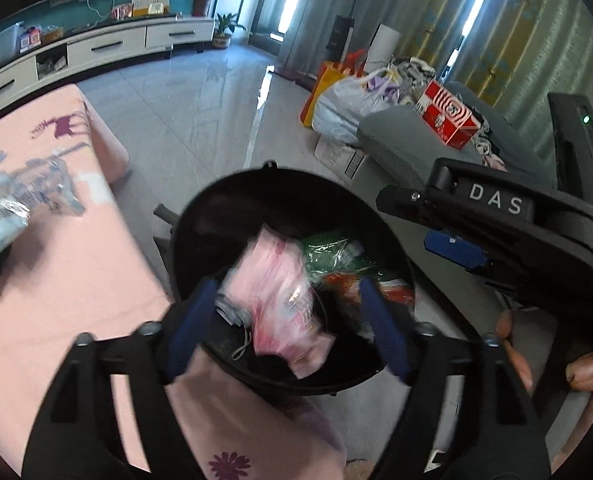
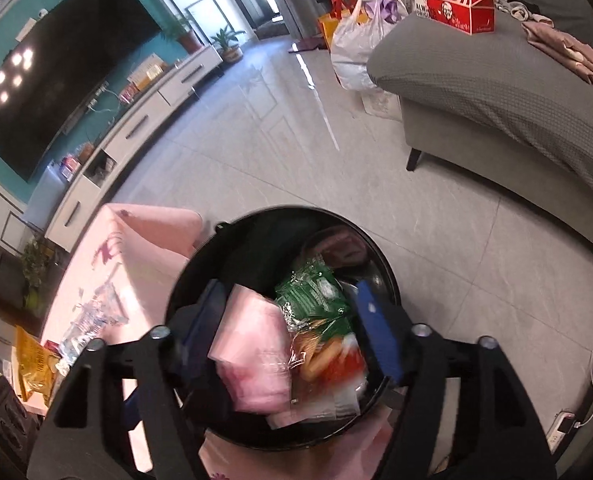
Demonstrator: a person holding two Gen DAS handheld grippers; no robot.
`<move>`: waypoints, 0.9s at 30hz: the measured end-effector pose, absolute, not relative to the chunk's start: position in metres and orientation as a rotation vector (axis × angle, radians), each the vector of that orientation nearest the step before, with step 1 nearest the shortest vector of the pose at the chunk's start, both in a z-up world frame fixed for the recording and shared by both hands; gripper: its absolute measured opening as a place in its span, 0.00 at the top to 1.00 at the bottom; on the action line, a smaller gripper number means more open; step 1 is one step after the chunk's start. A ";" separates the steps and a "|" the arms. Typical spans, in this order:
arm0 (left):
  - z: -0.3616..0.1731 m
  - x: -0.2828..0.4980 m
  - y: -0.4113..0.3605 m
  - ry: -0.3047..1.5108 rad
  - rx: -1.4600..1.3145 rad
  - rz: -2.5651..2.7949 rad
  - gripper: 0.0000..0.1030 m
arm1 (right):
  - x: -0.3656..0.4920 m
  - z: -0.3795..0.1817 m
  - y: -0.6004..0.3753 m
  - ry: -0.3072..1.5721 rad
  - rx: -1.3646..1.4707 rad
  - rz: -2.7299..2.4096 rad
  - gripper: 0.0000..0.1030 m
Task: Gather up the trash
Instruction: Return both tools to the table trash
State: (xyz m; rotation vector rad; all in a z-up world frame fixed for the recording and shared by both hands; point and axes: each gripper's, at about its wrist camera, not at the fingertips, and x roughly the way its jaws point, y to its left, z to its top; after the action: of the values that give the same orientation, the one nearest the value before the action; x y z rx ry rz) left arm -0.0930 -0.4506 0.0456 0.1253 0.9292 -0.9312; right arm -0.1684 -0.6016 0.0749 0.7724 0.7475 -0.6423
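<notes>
Both claws are being held above a round black trash bin (image 1: 296, 208), which is standing on the floor just beside the pink-clothed bench (image 1: 68, 248). The left claw (image 1: 284, 328) is being held with its blue fingers (image 1: 188, 332) spread apart, and a pink wrapper (image 1: 280, 296) is being seen blurred between them over the bin's mouth; whether it is touching either finger cannot be told. The right claw (image 2: 292, 332) is likewise being held wide apart with nothing gripped, the pink wrapper (image 2: 256, 356) being seen below it inside the bin (image 2: 256, 224), beside a green foil packet (image 2: 316, 296) and a red-and-orange snack wrapper (image 2: 328, 360). In the left wrist view the right claw's black body, marked DAS, is being seen to the right of the left claw, near the bin's rim. To the left of the left claw, crumpled clear and pale-blue plastic packaging (image 1: 20, 200) is lying on the bench. In the right wrist view a yellow snack bag (image 2: 36, 364) is lying at the bench's near-left end, well apart from the bin. Beyond the bin, a grey sofa (image 2: 496, 92) is carrying a red box (image 2: 452, 0).
</notes>
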 end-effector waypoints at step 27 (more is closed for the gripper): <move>0.096 -0.033 -0.077 0.804 -0.240 -0.294 0.03 | -0.070 0.148 -0.426 0.646 0.373 -0.263 0.08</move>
State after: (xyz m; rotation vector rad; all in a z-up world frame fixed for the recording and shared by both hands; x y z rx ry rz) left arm -0.0334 -0.0766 0.0962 -0.2402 0.8041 -0.2938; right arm -0.0699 -0.4260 0.1479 0.3726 0.6462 -0.2630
